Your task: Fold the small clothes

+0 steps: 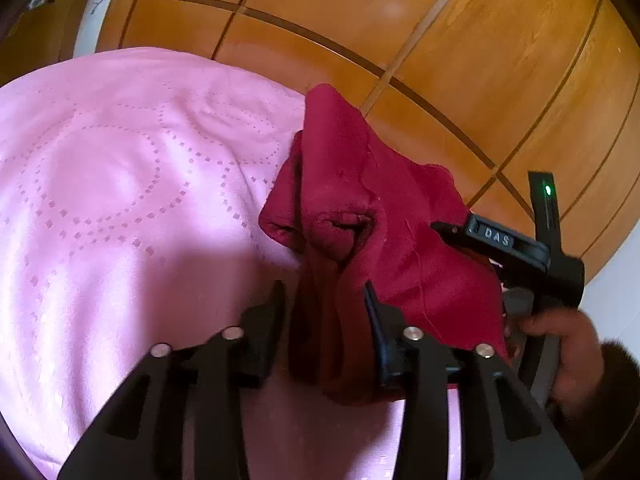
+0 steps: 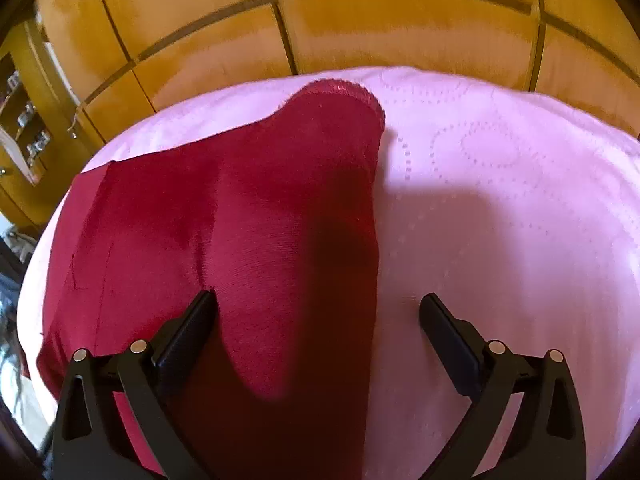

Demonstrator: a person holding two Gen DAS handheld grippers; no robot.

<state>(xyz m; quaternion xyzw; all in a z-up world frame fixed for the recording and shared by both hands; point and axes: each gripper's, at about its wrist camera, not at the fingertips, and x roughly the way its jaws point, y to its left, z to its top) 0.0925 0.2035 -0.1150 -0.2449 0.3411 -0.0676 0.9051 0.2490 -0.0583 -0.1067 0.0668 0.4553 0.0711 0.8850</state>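
Observation:
A small dark red garment (image 1: 360, 200) lies on a pink quilted bedspread (image 1: 120, 180). My left gripper (image 1: 324, 296) is shut on a bunched fold of the garment and lifts it, so the cloth stands up in folds. The right gripper's body (image 1: 520, 248) and the hand holding it show at the garment's right edge. In the right wrist view the garment (image 2: 240, 220) spreads over the left part of the bedspread (image 2: 500, 200). My right gripper (image 2: 316, 300) is open, its left finger (image 2: 192, 320) over the cloth and its right finger (image 2: 448, 332) over the bedspread.
Orange wooden wardrobe doors (image 2: 360, 32) stand right behind the bed and fill the background. A shelf with small items (image 2: 24, 120) is at the far left.

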